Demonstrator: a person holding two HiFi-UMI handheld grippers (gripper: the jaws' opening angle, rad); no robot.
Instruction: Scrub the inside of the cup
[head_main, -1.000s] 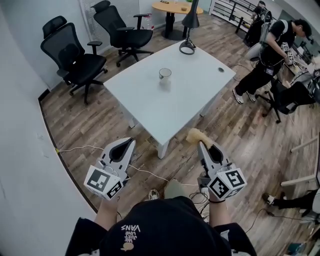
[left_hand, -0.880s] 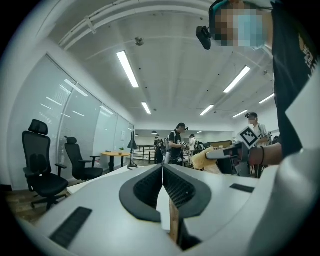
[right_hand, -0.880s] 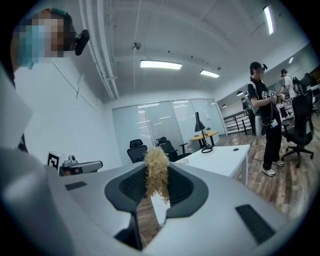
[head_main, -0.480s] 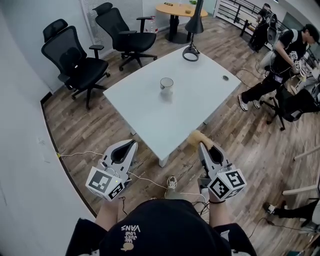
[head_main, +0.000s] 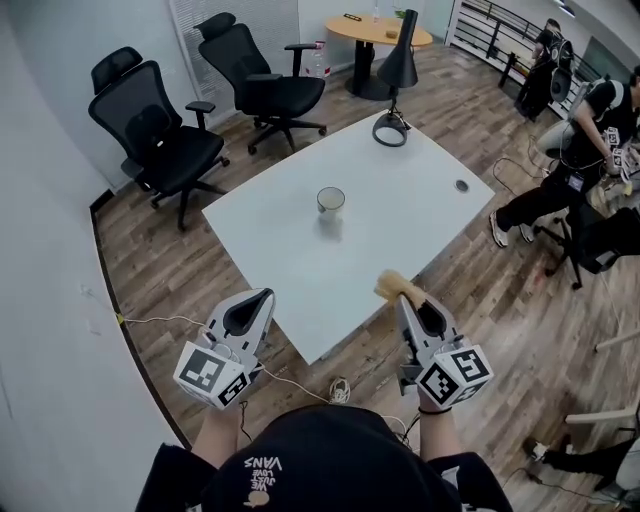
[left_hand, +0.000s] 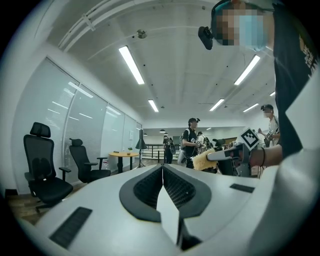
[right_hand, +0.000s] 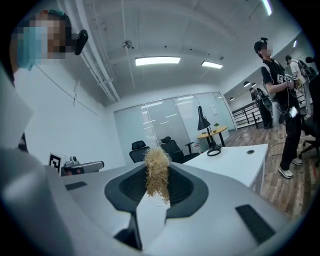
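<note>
The white table (head_main: 400, 225) is drawing nearer as the person is walking up, left gripper (head_main: 262, 298) riding shut and empty, right gripper (head_main: 403, 297) pinching its load, while the upright mid-table cup (head_main: 330, 201) is waiting well beyond that straw-coloured scrubber (head_main: 390, 285).

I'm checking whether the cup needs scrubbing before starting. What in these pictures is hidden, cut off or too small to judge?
- Inside of the cup, head view: too small and far away to tell whether it is clean or dirty.
- Lower end of the scrubber, right gripper view: hidden between the shut jaws of the right hand-held gripper.
- A small round thing on the table, head view: too small to identify.
</note>
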